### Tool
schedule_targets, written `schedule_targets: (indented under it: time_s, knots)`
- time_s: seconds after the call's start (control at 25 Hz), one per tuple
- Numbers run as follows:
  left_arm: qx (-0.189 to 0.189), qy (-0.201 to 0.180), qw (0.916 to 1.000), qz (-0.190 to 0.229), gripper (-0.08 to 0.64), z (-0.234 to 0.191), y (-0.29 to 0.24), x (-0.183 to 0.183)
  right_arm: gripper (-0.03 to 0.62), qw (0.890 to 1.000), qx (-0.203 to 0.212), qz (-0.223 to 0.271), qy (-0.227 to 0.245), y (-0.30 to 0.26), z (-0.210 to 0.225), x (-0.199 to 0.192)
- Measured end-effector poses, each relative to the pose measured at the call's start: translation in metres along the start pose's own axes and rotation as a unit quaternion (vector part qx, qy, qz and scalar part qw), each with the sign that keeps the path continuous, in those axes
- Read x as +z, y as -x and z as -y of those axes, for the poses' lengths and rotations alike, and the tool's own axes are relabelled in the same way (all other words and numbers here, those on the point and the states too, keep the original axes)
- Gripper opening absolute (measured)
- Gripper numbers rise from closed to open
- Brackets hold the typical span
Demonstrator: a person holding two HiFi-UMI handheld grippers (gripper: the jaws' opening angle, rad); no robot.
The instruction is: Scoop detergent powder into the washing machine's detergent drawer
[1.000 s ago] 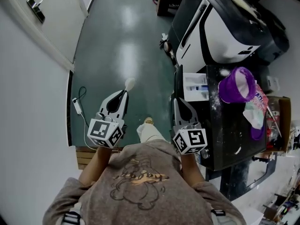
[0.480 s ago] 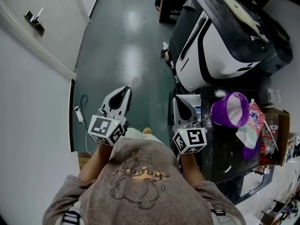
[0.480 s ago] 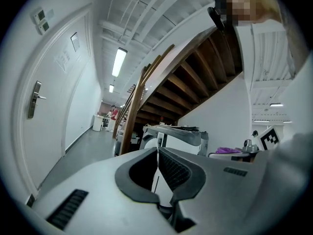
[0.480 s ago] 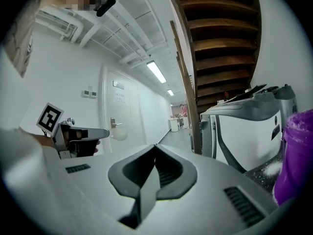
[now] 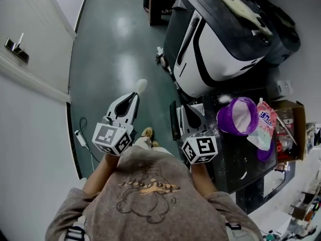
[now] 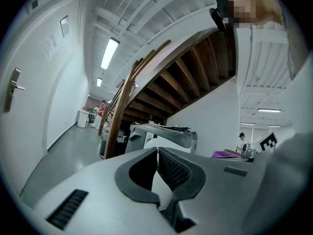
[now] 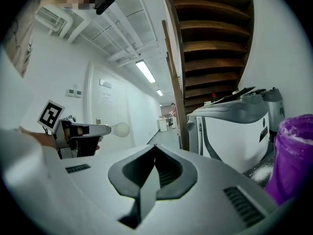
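My left gripper (image 5: 129,103) is shut on a white scoop whose round bowl (image 5: 141,86) sticks out past the jaws over the green floor. From the right gripper view, that left gripper (image 7: 80,130) and the scoop bowl (image 7: 120,129) show at the left. My right gripper (image 5: 192,115) is shut with nothing in it, at the black worktop's (image 5: 235,157) left edge, over where the detergent drawer lies; the drawer is mostly hidden. A purple tub (image 5: 243,115) of white powder stands just right of it, with a pink-and-white detergent bag (image 5: 266,124) beside it. The white washing machine (image 5: 220,39) is beyond.
Spilled powder (image 5: 224,99) dusts the worktop. A cardboard box (image 5: 293,129) sits at the right. A white door with a handle (image 5: 15,46) is at the left, and a cable (image 5: 80,134) lies on the floor. A wooden stair (image 7: 215,38) rises overhead.
The head view has swung, so the washing machine and the purple tub now sit nearer my right gripper. The drawer, plain a second ago, is now under that gripper. The scoop stays held.
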State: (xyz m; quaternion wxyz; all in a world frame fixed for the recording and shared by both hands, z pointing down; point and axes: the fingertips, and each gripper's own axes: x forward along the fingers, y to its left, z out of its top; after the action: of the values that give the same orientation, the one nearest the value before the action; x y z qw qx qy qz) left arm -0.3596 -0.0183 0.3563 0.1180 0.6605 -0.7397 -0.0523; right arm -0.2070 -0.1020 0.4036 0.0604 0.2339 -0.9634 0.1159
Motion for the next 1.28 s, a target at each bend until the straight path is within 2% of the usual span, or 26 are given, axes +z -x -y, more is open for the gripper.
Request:
schedule_targets:
  time_s: [0.32, 0.6, 0.92, 1.28]
  knots:
    - [-0.101, -0.012, 0.9948, -0.006, 0.023, 0.026, -0.062, 0.008, -0.001, 0.997, -0.075, 0.025, -0.015, 0.005, 0.033, 0.012]
    - [-0.21, -0.012, 0.9774, -0.026, 0.023, 0.084, -0.103, -0.001, 0.0, 0.985, -0.166, 0.038, -0.025, 0.048, 0.065, 0.014]
    - [-0.327, -0.014, 0.9438, -0.046, 0.023, 0.168, -0.127, -0.021, 0.0, 0.957, -0.282, 0.061, -0.029, 0.124, 0.102, 0.011]
    - [-0.442, -0.019, 0.8937, -0.072, 0.023, 0.269, -0.136, -0.051, 0.0, 0.907, -0.412, 0.079, -0.045, 0.226, 0.128, -0.009]
